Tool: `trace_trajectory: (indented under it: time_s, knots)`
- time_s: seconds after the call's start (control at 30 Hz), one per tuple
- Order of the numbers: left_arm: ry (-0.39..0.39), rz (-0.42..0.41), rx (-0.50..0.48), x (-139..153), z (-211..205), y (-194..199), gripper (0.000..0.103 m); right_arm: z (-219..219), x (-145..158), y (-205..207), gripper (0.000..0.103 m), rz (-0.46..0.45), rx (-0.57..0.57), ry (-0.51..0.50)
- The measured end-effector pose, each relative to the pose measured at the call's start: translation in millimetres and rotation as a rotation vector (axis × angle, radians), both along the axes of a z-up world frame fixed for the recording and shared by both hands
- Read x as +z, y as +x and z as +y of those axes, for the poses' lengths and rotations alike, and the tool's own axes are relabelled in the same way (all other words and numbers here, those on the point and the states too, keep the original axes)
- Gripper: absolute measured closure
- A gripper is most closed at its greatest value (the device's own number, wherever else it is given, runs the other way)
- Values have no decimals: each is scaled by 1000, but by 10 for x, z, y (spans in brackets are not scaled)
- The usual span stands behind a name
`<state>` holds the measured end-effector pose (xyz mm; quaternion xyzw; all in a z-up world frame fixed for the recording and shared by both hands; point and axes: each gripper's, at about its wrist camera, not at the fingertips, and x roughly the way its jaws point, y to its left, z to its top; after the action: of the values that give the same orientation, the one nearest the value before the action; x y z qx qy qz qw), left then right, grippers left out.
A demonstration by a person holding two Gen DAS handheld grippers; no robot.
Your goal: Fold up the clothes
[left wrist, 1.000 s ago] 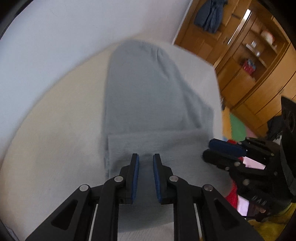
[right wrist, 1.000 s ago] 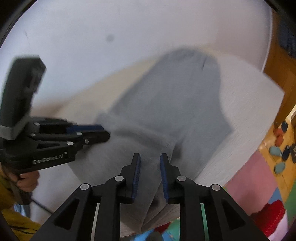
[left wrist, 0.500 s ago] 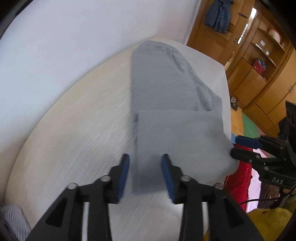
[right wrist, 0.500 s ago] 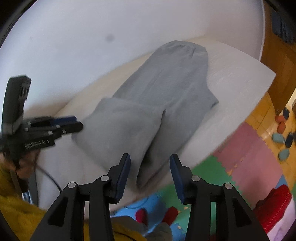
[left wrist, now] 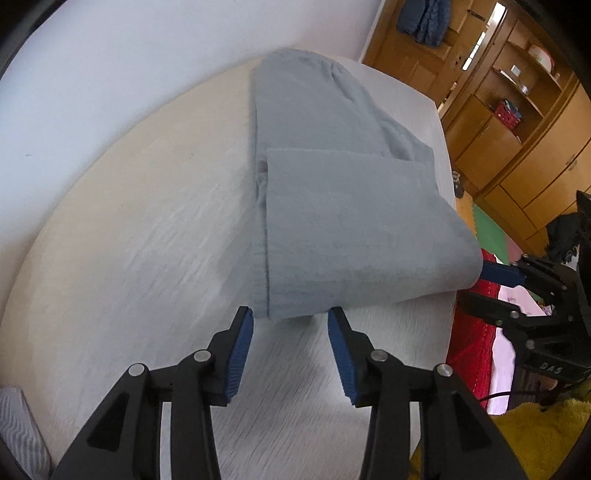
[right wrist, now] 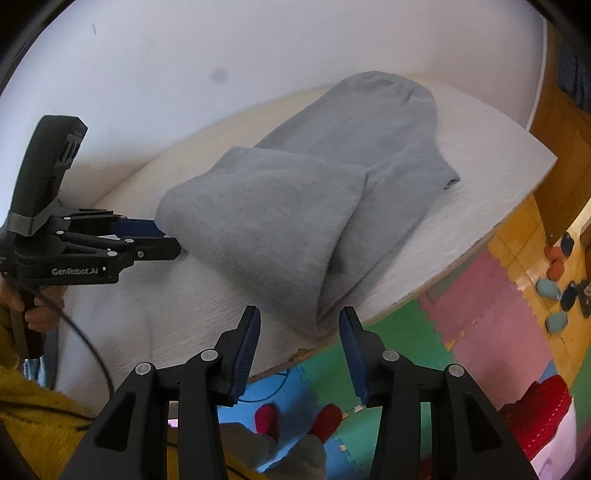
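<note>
Both grippers, left (left wrist: 290, 320) and right (right wrist: 299, 320), spread wide, empty; folded grey garment (left wrist: 354, 229) on table (left wrist: 129, 258).

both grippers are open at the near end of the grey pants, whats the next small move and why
Probably ease both open grippers forward onto the near folded edge of the grey pants and close. The left gripper sits just short of one corner, the right gripper at the other by the table edge, and the far half is still one layer, so another fold looks due.

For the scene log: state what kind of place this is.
Most likely a room in a home. Wooden cabinets with open shelves line the far wall, a blue jacket hangs on them, and coloured foam play mats cover the floor beside the white table.
</note>
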<state>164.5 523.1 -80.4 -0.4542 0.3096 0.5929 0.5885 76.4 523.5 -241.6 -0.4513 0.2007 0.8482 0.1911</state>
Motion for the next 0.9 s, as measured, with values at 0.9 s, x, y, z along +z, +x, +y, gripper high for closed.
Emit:
trace_trajectory:
  time_s: [0.9]
  knots:
    - [121, 30, -83, 435, -454, 180, 78, -263, 497, 151, 83, 79, -39, 101]
